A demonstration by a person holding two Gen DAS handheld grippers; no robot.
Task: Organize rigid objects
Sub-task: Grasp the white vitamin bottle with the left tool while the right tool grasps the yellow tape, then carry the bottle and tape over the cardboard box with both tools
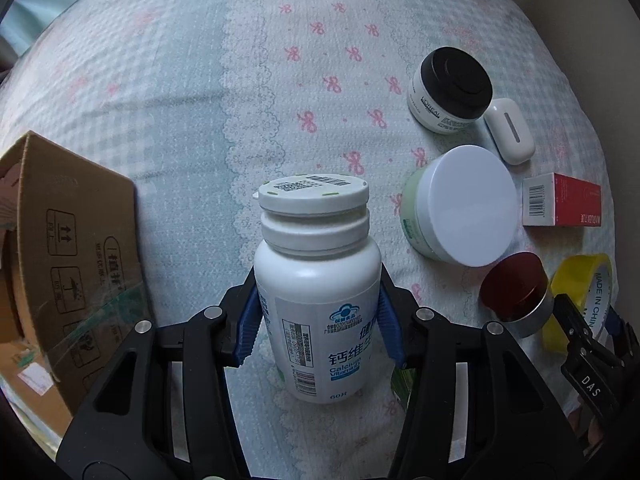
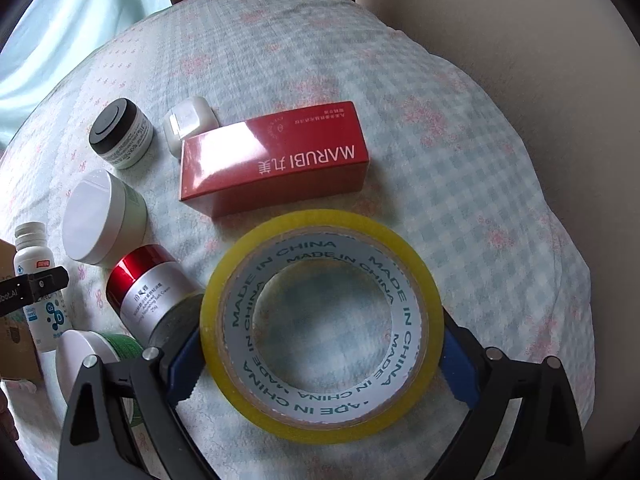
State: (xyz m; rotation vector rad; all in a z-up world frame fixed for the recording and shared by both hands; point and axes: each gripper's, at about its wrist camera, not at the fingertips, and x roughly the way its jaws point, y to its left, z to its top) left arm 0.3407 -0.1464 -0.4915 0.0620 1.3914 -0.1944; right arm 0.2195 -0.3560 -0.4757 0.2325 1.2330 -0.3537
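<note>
A white supplement bottle [image 1: 316,248] stands upright on the checked bedspread [image 1: 200,80]. My left gripper [image 1: 318,280] is shut on it, with a blue pad pressed to each side of its body. The same bottle [image 2: 32,256] shows at the left edge of the right wrist view, behind a black left finger [image 2: 36,284]. A yellow tape roll [image 2: 320,224] lies flat on the cloth. My right gripper [image 2: 322,332] is shut on it, and both blue pads touch its outer rim. In the left wrist view the tape roll [image 1: 580,272] sits at the far right.
An open cardboard box [image 1: 72,248] stands left of the bottle. To its right lie a black-lidded jar [image 1: 452,88], a white earbud case [image 1: 510,132], a green jar with a white lid [image 1: 460,204], a red carton [image 1: 560,200] and a red-capped silver jar [image 1: 516,292].
</note>
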